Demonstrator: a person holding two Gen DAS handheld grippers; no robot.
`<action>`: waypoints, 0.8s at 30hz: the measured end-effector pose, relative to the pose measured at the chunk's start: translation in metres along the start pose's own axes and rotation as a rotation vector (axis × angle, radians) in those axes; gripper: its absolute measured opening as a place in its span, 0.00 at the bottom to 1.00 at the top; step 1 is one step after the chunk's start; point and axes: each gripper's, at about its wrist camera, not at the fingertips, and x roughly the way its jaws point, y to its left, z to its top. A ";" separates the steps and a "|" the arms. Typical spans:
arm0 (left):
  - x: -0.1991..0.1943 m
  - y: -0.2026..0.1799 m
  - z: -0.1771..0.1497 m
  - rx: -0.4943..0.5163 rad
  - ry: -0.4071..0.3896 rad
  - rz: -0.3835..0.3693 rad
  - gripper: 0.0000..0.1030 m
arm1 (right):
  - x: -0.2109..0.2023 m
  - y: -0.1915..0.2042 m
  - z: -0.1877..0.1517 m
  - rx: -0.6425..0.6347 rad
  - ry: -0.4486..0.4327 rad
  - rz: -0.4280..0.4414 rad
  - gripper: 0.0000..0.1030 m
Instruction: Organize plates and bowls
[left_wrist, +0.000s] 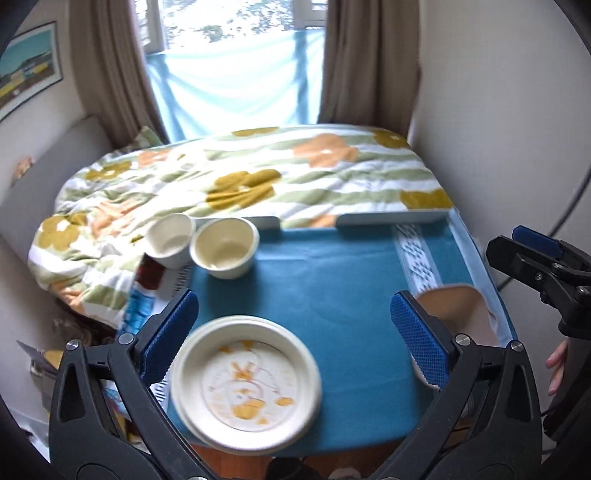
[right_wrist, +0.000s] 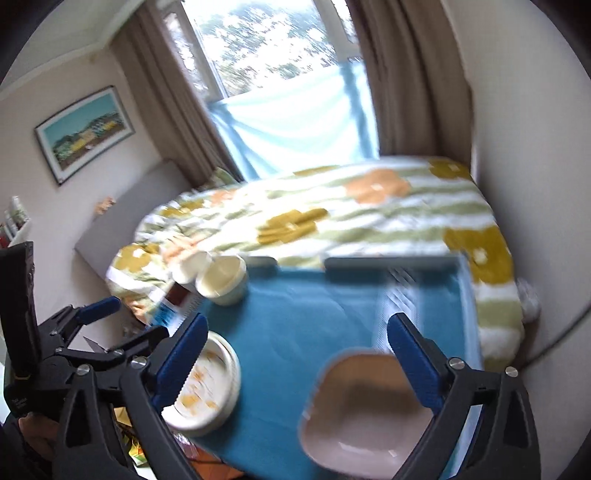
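Both the left gripper (left_wrist: 293, 339) and right gripper (right_wrist: 297, 363) stand wide apart, holding nothing. On the blue bench (left_wrist: 332, 280), the white plate (left_wrist: 245, 384) lies near its front edge, the tan bowl (right_wrist: 365, 413) right of the plate, and two cream bowls (left_wrist: 225, 251) behind the plate.

Plate (left_wrist: 245, 382) left of dish (right_wrist: 365, 410); cups (left_wrist: 225, 247) behind

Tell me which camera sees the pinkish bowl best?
The right wrist view: the pinkish bowl shows nearly whole. In the left wrist view it is half hidden behind a finger.
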 end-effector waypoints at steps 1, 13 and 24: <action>0.001 0.014 0.004 -0.020 0.004 0.006 1.00 | 0.007 0.011 0.008 -0.017 0.008 0.012 0.94; 0.096 0.155 0.036 -0.198 0.164 -0.017 1.00 | 0.145 0.081 0.059 -0.008 0.181 0.013 0.94; 0.233 0.195 0.030 -0.248 0.395 -0.146 0.72 | 0.285 0.092 0.032 0.056 0.415 -0.037 0.84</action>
